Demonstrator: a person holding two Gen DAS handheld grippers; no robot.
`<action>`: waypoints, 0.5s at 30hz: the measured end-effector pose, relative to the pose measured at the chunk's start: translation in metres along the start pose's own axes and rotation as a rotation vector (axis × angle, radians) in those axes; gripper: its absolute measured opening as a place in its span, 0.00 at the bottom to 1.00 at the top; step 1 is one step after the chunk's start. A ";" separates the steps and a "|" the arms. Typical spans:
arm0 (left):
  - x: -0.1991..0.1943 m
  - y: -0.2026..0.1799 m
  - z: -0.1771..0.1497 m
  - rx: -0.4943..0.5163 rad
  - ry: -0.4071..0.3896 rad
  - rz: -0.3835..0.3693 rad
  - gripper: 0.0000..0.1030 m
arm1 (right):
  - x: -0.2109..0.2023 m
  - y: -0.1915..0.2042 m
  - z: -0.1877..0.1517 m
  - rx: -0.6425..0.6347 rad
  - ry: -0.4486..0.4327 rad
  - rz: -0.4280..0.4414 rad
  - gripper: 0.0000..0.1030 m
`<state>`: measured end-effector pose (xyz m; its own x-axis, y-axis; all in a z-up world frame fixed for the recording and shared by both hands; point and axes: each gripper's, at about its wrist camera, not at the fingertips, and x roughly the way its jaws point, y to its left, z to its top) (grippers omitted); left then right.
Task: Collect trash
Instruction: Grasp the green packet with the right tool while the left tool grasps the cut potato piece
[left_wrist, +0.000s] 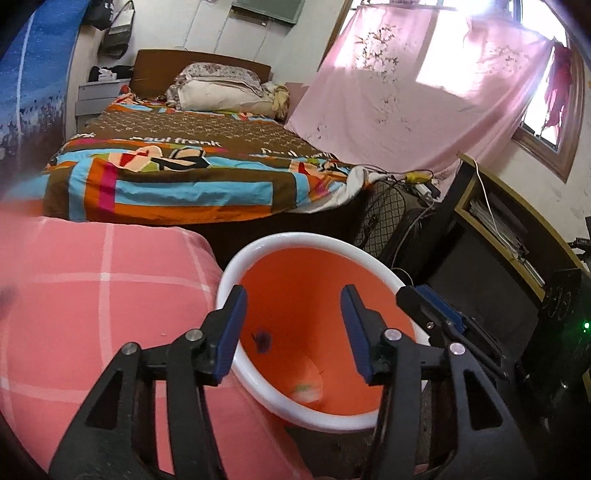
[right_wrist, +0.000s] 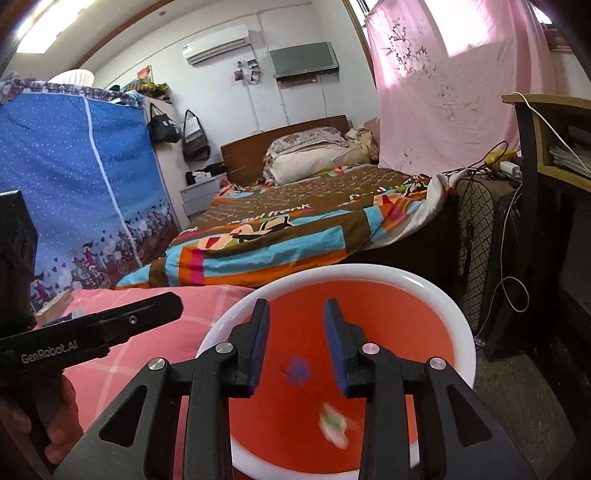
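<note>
Now we hold both grippers, left gripper (left_wrist: 293, 328) and right gripper (right_wrist: 295, 345), spread and empty over the orange bin (right_wrist: 436, 282), likely for dropping; blurred scraps (right_wrist: 334, 424) show inside it.

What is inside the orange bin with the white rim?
Inside the orange bin, a blurred white-green scrap and a small dark blue piece are visible. The bin's floor cannot be seen clearly; the gripper frames cover part of it.
</note>
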<state>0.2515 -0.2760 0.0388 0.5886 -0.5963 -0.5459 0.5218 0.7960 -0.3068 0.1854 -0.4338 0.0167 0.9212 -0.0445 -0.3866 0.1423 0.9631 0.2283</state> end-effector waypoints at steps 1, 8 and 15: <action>-0.005 0.002 0.000 -0.003 -0.017 0.012 0.57 | -0.002 0.001 0.001 0.001 -0.011 -0.001 0.28; -0.050 0.028 0.001 -0.031 -0.180 0.132 0.79 | -0.021 0.021 0.013 -0.016 -0.142 0.024 0.44; -0.115 0.062 -0.005 -0.031 -0.377 0.312 1.00 | -0.044 0.066 0.021 -0.067 -0.318 0.096 0.80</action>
<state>0.2127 -0.1573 0.0784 0.8995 -0.3208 -0.2966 0.2700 0.9419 -0.1998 0.1616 -0.3739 0.0677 0.9976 -0.0236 -0.0657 0.0355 0.9818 0.1867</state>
